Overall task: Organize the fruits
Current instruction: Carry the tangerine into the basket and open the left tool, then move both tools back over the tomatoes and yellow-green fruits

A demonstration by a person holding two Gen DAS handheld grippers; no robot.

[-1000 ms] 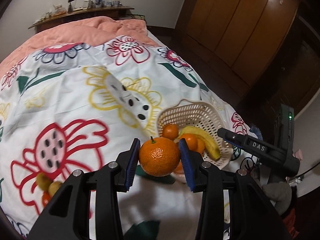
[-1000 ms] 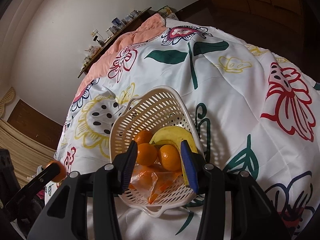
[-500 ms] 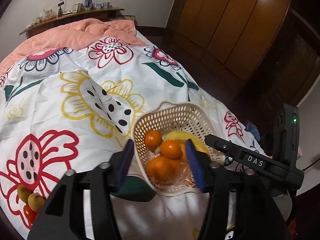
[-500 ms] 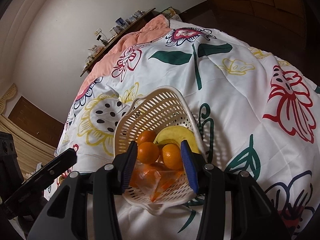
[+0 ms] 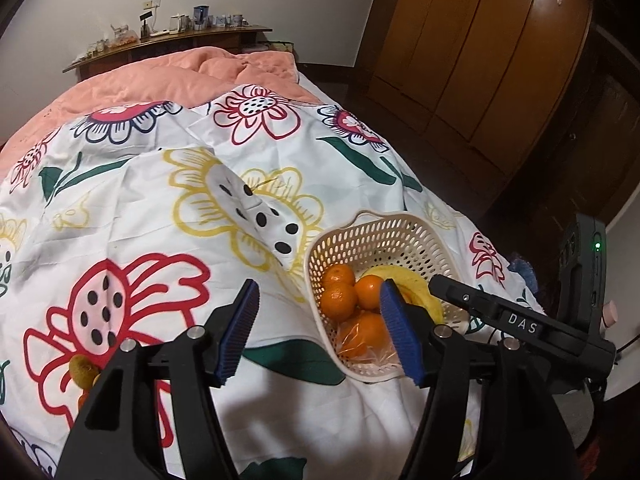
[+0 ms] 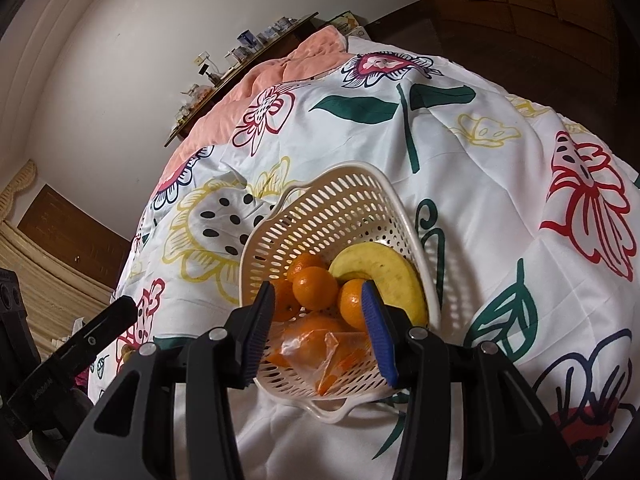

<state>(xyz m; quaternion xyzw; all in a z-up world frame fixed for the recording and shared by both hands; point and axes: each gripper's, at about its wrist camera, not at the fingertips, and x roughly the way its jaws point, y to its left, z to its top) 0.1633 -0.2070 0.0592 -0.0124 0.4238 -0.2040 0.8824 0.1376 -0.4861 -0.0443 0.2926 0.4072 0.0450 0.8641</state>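
A cream perforated basket [image 5: 400, 236] sits on the flowered bed cover and holds several oranges [image 5: 339, 300], a banana [image 5: 404, 276] and an orange in a clear plastic bag [image 5: 366, 338]. My left gripper [image 5: 320, 334] is open and empty, just left of the basket and above the cover. My right gripper [image 6: 320, 334] is open and empty, right over the near part of the basket [image 6: 340, 208], above the oranges [image 6: 316, 288], the banana [image 6: 380, 266] and the bagged orange [image 6: 316, 338]. Small green-brown fruits [image 5: 82, 368] lie on the cover at lower left.
The flowered cover [image 5: 160, 216] spans the bed, with a pink quilt [image 5: 180, 76] behind it. A shelf of small items [image 5: 172, 36] stands at the head. Wooden wardrobe doors [image 5: 480, 52] stand to the right. The bed edge drops off beside the basket.
One second ago my left gripper was shut on an orange. It opened over the basket, the orange now lies in the basket, and the gripper has drawn back to the left. The right gripper stayed put.
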